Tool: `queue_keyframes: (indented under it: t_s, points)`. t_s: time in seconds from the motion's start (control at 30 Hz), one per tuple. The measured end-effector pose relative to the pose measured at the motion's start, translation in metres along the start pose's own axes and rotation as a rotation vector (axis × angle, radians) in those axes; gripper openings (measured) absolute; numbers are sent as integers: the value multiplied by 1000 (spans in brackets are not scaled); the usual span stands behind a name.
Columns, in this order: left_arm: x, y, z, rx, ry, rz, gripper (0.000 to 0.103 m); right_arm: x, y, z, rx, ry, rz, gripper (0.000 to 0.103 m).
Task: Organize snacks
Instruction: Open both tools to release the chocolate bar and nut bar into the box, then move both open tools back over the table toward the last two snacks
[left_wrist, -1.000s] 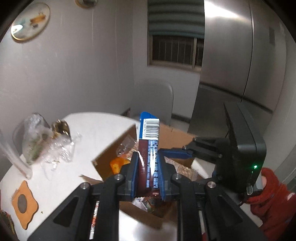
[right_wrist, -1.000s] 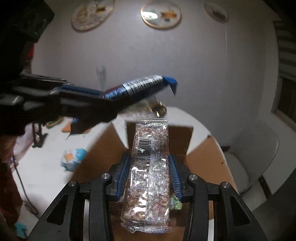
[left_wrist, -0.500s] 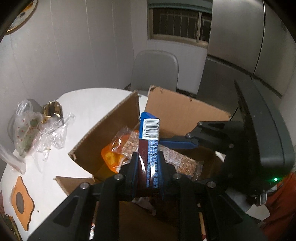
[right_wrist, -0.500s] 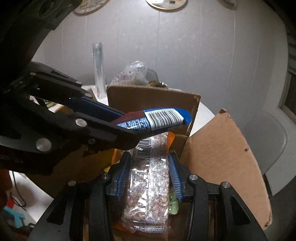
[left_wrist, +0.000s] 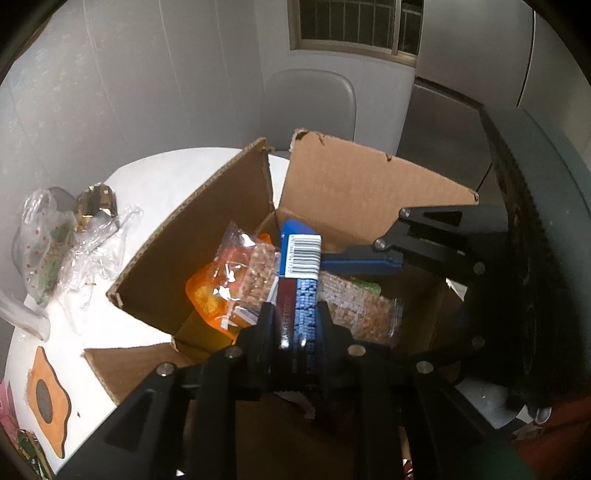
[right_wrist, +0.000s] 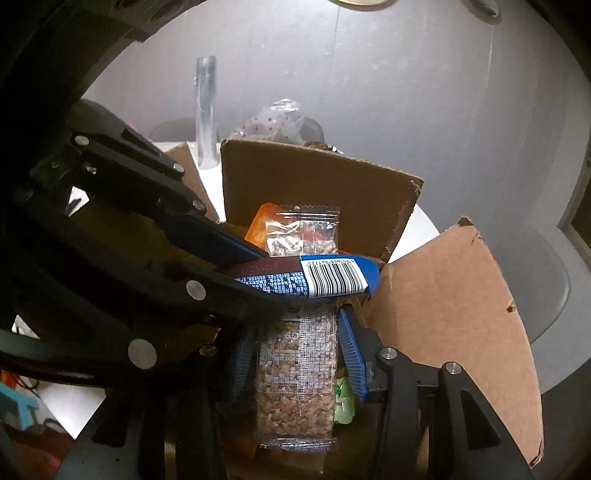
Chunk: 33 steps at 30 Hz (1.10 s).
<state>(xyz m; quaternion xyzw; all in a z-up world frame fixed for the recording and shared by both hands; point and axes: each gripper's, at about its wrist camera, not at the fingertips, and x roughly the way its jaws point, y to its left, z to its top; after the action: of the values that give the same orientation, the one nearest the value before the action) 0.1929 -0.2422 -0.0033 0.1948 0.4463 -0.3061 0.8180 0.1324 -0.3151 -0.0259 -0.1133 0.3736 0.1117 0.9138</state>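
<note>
The left-wrist view alone shows the orange coaster (left_wrist: 46, 397) at 8 o'clock on the tabletop (left_wrist: 162, 173); the right-wrist view alone shows a clear tube (right_wrist: 206, 114) at 11 o'clock. The left tool (left_wrist: 293, 317) pinches the blue snack bar (left_wrist: 300, 258) above the cardboard box (left_wrist: 354, 192). The right tool (right_wrist: 295, 354) is opening, its pads clear of the clear-wrapped nut bar (right_wrist: 295, 365) between them. An orange packet (left_wrist: 207, 299) lies inside.
</note>
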Motion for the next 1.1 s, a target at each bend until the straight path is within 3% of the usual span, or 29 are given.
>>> queue_keyframes:
  t_s: [0.1, 0.3, 0.4, 0.53, 0.63, 0.8, 0.9, 1.1]
  points:
    - [2, -1, 1, 7, 21, -6, 24, 2, 2, 5, -31, 32, -3, 49]
    - [-9, 0, -2, 4, 10, -11, 44, -12, 0, 4, -52, 91, -1, 54]
    - [-30, 4, -9, -13, -33, 7, 58, -27, 0, 1, -49, 87, -40, 54]
    - [-67, 17, -27, -58, -102, 49, 64, -54, 2, 1, -12, 48, -74, 54]
    - [-101, 35, -53, -132, -173, 108, 75, -75, 14, 7, 4, -2, -79, 54]
    - [-135, 62, -106, -218, -217, 185, 77, -102, 62, 22, -15, -87, 5, 54]
    - [-147, 83, -137, -266, -233, 245, 83, -109, 93, 27, -43, -113, 75, 54]
    - [-141, 132, -206, -390, -225, 290, 88, -78, 159, 37, -79, -74, 231, 56]
